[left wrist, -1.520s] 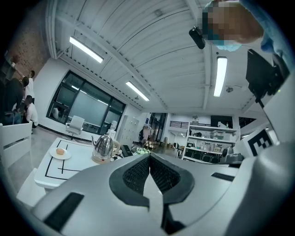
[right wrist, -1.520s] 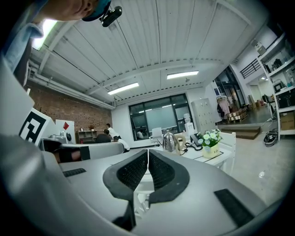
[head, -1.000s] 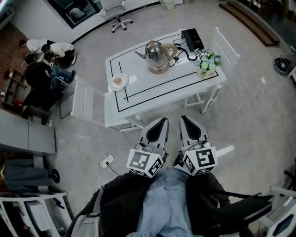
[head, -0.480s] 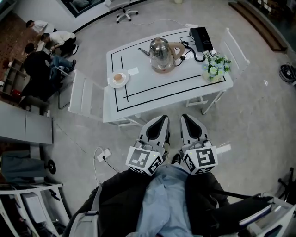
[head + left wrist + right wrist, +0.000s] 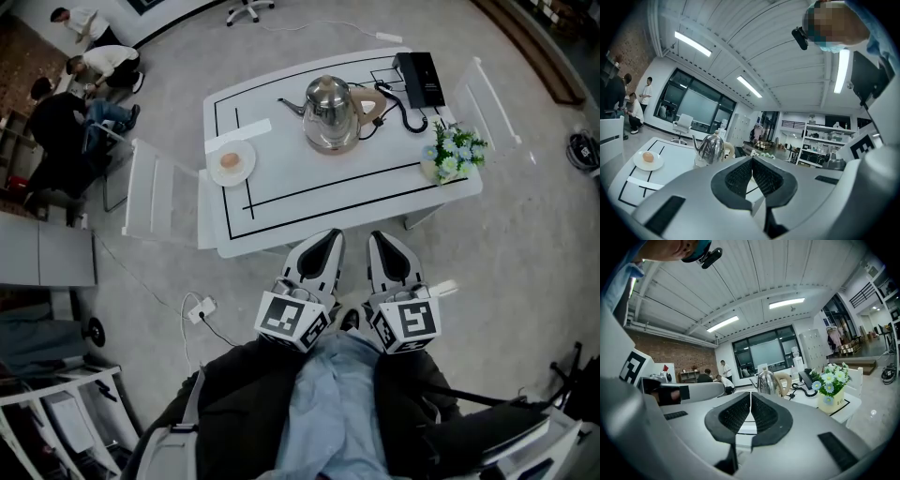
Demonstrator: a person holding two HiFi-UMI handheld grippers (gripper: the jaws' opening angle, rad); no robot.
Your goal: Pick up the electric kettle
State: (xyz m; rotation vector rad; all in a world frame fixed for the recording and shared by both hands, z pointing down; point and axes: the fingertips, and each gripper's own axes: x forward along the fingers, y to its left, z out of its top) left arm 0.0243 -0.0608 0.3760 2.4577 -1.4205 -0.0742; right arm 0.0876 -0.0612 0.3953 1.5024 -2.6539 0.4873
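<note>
A steel electric kettle with a beige handle stands on its base in the middle of the white table. It shows too in the left gripper view, kettle, and in the right gripper view, kettle. My left gripper and right gripper hang side by side just short of the table's near edge, well apart from the kettle. Both are shut with nothing between their jaws, as seen for the left gripper and the right gripper in their own views.
On the table also sit a plate with a bun, a pot of flowers and a black box with a cable. White chairs stand at the table's left and right. Several people are at the far left.
Both grippers have come closer to the table, still shut and side by side. The table and kettle now sit nearer in the head view.
</note>
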